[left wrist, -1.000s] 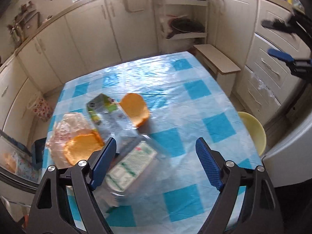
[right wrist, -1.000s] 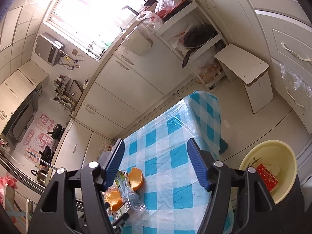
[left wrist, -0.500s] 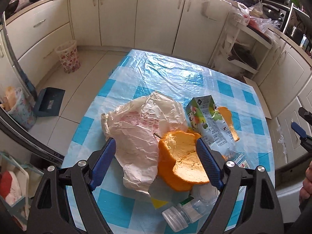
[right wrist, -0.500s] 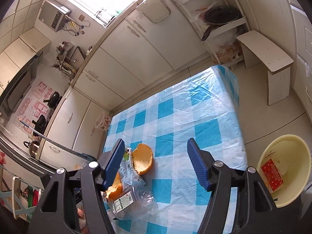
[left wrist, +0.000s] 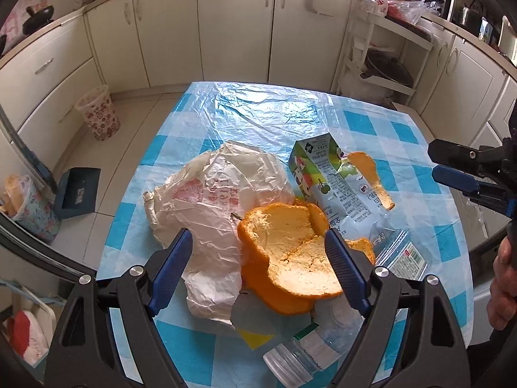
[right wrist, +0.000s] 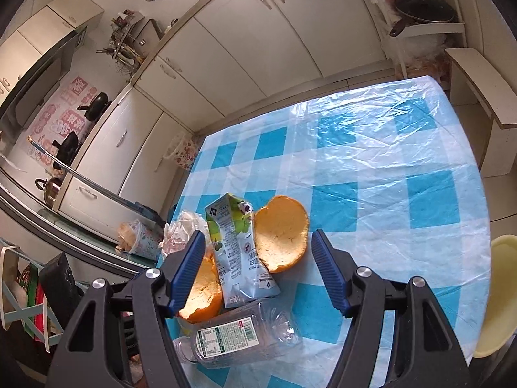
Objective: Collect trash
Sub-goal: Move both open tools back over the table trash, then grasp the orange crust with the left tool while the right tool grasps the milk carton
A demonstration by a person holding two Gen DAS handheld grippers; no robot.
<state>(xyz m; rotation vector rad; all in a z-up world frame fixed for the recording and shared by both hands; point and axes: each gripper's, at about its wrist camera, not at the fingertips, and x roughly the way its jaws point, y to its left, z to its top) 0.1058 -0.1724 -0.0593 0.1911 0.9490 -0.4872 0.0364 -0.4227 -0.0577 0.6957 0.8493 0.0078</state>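
Observation:
Trash lies on a blue-checked table (left wrist: 258,113): a crumpled white plastic bag (left wrist: 213,200), a big orange peel (left wrist: 290,252), a flattened milk carton (left wrist: 336,181), a second peel (left wrist: 371,177) and a clear plastic bottle (left wrist: 300,352). My left gripper (left wrist: 258,258) is open and empty, hovering over the bag and the big peel. My right gripper (right wrist: 258,268) is open and empty above the carton (right wrist: 239,252), the cupped peel (right wrist: 281,232) and the bottle (right wrist: 239,339). The right gripper also shows in the left wrist view (left wrist: 465,177).
A yellow basin (right wrist: 501,294) stands off the table's right side. A flowered bin (left wrist: 97,113) and a blue dustpan (left wrist: 77,190) are on the floor at left. Cabinets (left wrist: 232,26), a shelf rack (left wrist: 384,55) and a small stool (right wrist: 481,90) surround the table.
Both grippers have come lower and closer to the trash pile. The left view swung from the table's right side to face the bag and peel. Nothing has been picked up.

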